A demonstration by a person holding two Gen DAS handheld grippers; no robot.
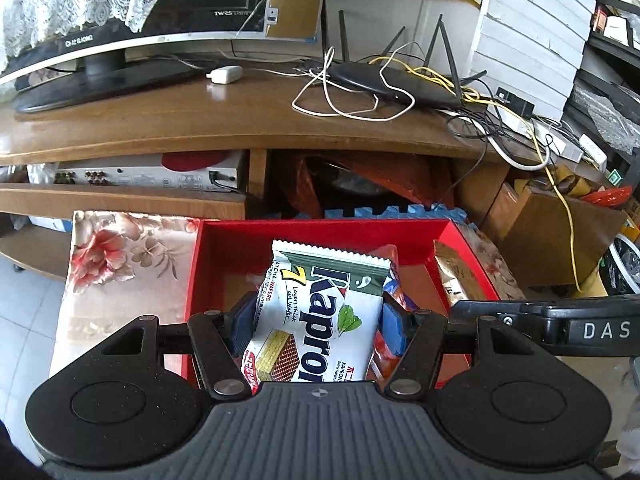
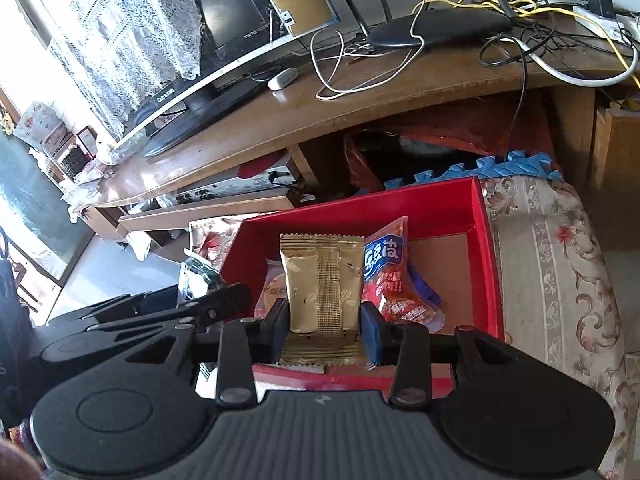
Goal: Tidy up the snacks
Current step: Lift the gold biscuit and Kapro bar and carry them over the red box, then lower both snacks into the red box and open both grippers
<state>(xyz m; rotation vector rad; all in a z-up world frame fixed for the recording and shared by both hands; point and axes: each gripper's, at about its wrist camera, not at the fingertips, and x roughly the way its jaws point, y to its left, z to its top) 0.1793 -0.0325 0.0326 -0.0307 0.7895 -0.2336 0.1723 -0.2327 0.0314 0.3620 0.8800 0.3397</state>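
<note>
My left gripper [image 1: 316,322] is shut on a white and green Kapron wafer packet [image 1: 320,312] and holds it over the red box [image 1: 320,229]. My right gripper [image 2: 325,326] is shut on a gold snack packet [image 2: 322,284], also over the red box [image 2: 490,256]. A red and blue snack bag [image 2: 394,276] lies inside the box, right of the gold packet. The gold packet [image 1: 456,272] shows at the box's right wall in the left wrist view, with the right gripper's arm below it.
The box sits on a floral cloth [image 2: 560,264]. Behind it stands a wooden TV stand [image 1: 224,120] with a monitor [image 1: 100,8], a router [image 1: 400,80] and tangled cables [image 1: 520,128]. Cardboard boxes [image 1: 552,220] stand at the right.
</note>
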